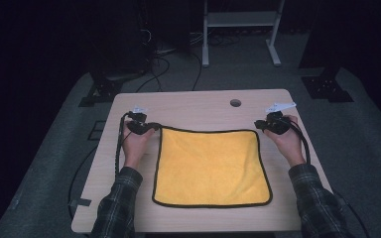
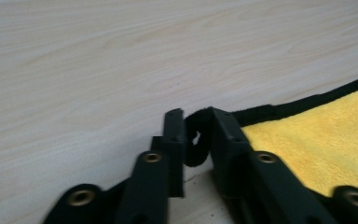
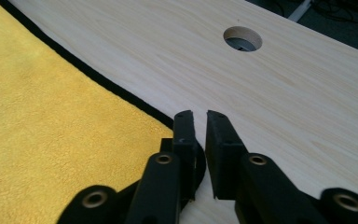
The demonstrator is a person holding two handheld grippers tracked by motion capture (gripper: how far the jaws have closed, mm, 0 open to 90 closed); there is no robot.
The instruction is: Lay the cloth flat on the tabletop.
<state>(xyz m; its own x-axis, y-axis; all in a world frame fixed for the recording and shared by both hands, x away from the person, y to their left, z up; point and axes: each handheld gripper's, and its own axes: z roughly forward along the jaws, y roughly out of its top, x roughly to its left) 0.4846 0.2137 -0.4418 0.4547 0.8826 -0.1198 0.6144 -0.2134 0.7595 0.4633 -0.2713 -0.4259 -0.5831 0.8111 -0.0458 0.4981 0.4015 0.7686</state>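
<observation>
Releasing step, judged from the slack jaws: a yellow cloth (image 1: 211, 167) lies flat on the table (image 1: 188, 106), each far corner at a claw. Left gripper (image 2: 196, 122) — jaws parted a little, the black hem corner (image 2: 196, 140) standing loosely in the gap, touching one pad at most. Right gripper (image 3: 199, 120) — jaws a narrow slit apart, nothing seen between them; the cloth's corner sits just below and to their left. Beyond lies the cable hole (image 3: 243, 38). Next move (a judgement): open wider, then lift clear without dragging the hem.
</observation>
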